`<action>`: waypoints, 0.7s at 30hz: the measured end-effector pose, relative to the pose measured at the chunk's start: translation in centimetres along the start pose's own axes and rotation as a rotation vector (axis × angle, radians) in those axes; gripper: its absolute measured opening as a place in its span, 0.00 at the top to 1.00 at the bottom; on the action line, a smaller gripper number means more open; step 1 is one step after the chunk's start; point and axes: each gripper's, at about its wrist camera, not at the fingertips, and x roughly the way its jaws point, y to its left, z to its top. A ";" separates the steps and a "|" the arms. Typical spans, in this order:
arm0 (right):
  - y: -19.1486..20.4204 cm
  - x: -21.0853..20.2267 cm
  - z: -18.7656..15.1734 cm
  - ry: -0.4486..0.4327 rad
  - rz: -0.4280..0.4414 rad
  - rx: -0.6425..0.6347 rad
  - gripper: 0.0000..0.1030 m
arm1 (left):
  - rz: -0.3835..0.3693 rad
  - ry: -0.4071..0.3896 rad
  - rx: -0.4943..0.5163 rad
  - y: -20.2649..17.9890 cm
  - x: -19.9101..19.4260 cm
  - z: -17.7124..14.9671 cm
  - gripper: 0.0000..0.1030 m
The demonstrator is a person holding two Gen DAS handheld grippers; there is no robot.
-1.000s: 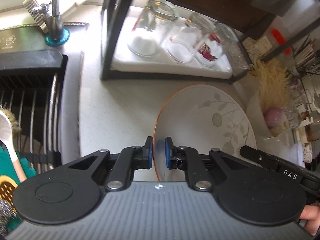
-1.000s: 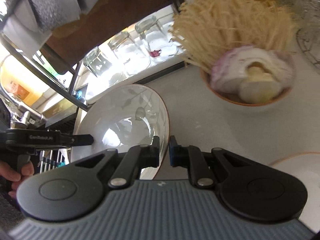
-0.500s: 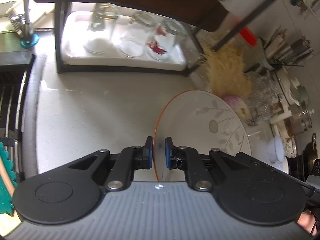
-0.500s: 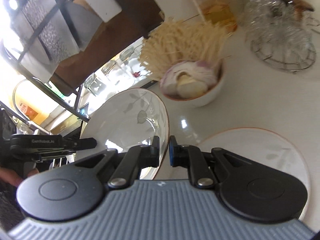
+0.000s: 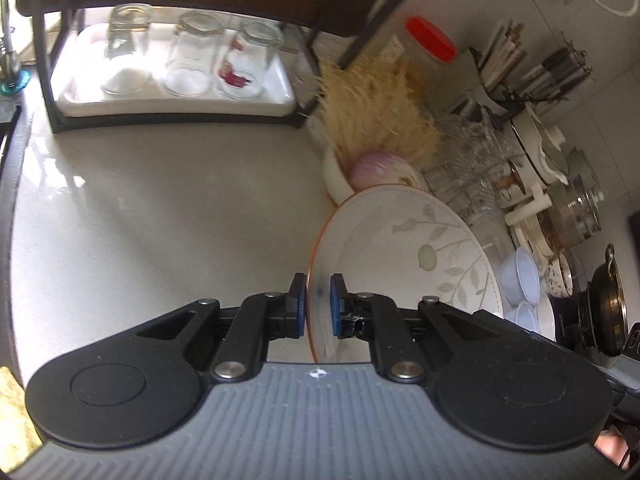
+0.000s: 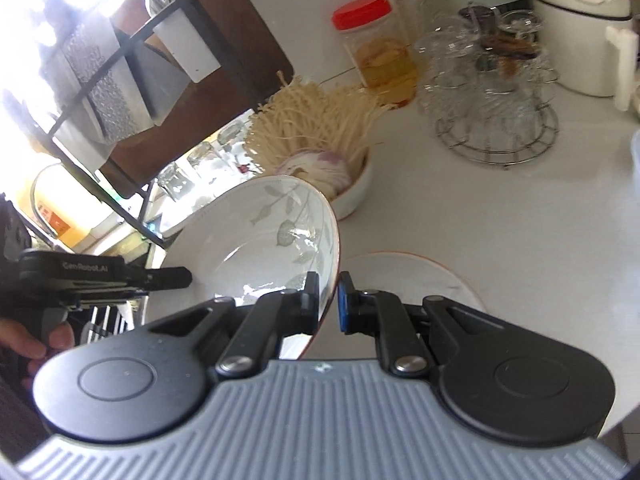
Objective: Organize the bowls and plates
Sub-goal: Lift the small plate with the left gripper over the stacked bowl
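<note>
A white plate with a leaf pattern and orange rim [image 5: 404, 252] is held above the counter by both grippers on opposite edges. My left gripper [image 5: 318, 306] is shut on its near rim. My right gripper [image 6: 329, 299] is shut on the other rim of the same plate [image 6: 264, 236]. The left gripper's body shows in the right wrist view [image 6: 100, 276] at the left. A second white plate with an orange rim [image 6: 412, 276] lies flat on the counter below and right of the held plate.
A bowl with enoki mushrooms and an onion [image 6: 320, 160] stands behind the plate. A black rack with upturned glasses [image 5: 184, 60] is at the back left. A wire stand of glass cups [image 6: 492, 88], a red-lidded jar [image 6: 376, 44] and stacked small bowls [image 5: 524, 276] are on the right.
Both grippers have carried the plate to the right, away from the sink and drying rack. The flat plate on the counter has come into the right wrist view.
</note>
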 end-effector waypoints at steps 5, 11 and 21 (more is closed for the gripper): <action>-1.9 -1.3 -0.7 0.000 -0.002 0.005 0.88 | 0.010 0.003 0.007 -2.1 0.3 -1.5 0.87; -4.1 -2.4 -1.6 0.005 0.001 0.022 0.88 | 0.032 0.009 0.004 -4.1 1.0 -3.1 0.87; -7.0 -2.0 -2.1 0.031 0.005 0.020 0.88 | 0.086 0.025 -0.006 -6.2 2.9 -5.4 0.87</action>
